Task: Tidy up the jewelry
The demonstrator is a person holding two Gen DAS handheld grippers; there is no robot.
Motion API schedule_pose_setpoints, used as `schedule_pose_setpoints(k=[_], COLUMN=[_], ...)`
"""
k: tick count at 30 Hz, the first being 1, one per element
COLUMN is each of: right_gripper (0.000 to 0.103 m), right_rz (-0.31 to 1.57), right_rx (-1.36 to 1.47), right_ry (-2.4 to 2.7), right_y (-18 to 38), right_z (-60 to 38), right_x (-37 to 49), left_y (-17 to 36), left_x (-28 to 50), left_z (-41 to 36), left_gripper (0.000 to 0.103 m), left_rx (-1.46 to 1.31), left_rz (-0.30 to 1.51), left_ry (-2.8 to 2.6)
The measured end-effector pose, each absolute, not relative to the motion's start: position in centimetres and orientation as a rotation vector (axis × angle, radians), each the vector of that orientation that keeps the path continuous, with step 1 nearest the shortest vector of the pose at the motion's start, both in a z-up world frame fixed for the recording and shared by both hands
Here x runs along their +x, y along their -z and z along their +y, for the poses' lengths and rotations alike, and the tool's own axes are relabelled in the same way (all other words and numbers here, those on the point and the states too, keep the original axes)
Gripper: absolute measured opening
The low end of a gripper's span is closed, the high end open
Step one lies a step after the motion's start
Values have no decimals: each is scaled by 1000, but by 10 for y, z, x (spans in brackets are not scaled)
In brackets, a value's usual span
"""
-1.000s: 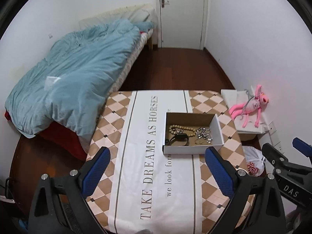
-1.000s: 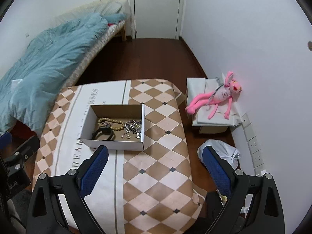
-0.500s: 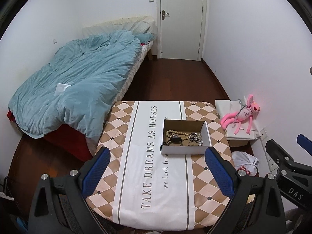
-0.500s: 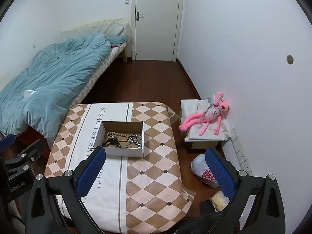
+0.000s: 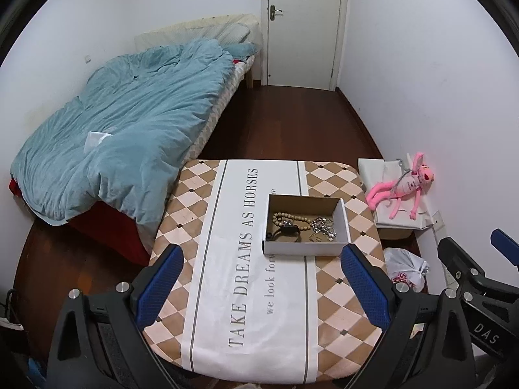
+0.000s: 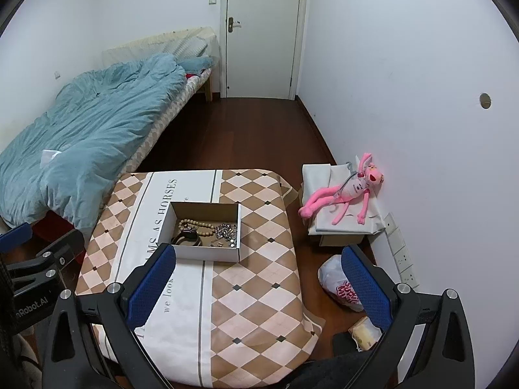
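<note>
A white cardboard box stands on the checked table. It holds a wooden bead string, a black watch and a heap of silver jewelry. My left gripper is open and empty, high above the table's near part. My right gripper is open and empty, held high to the right of the left one.
A bed with a blue duvet is at the left. A pink plush toy lies on a covered box by the right wall. A white plastic bag lies on the wooden floor. A white door is at the back.
Both grippers have risen and pulled back from the table, so the box looks smaller and more of the room shows. Both stay open and empty.
</note>
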State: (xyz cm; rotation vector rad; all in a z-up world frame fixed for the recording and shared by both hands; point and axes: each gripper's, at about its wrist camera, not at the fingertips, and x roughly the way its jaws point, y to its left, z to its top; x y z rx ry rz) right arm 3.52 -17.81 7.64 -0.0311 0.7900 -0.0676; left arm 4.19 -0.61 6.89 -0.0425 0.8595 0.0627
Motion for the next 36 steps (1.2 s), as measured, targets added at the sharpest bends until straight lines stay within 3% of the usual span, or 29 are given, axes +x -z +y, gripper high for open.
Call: schedule_pose_setpoints(k=[16,36], right_gripper=[103,103], right_rz=[931,996], right_rx=[-56,-73], right_ry=[84,81], right_y=[-27,-4], right_z=[-181,-177], right_x=[121,143], left_y=[-28,-11], left_x=[105,121], left_z=[-10,-3], left_gripper=[99,99], left_rx=[-16,-25], left_rz=[989,1017], left_ry=[-78,-95])
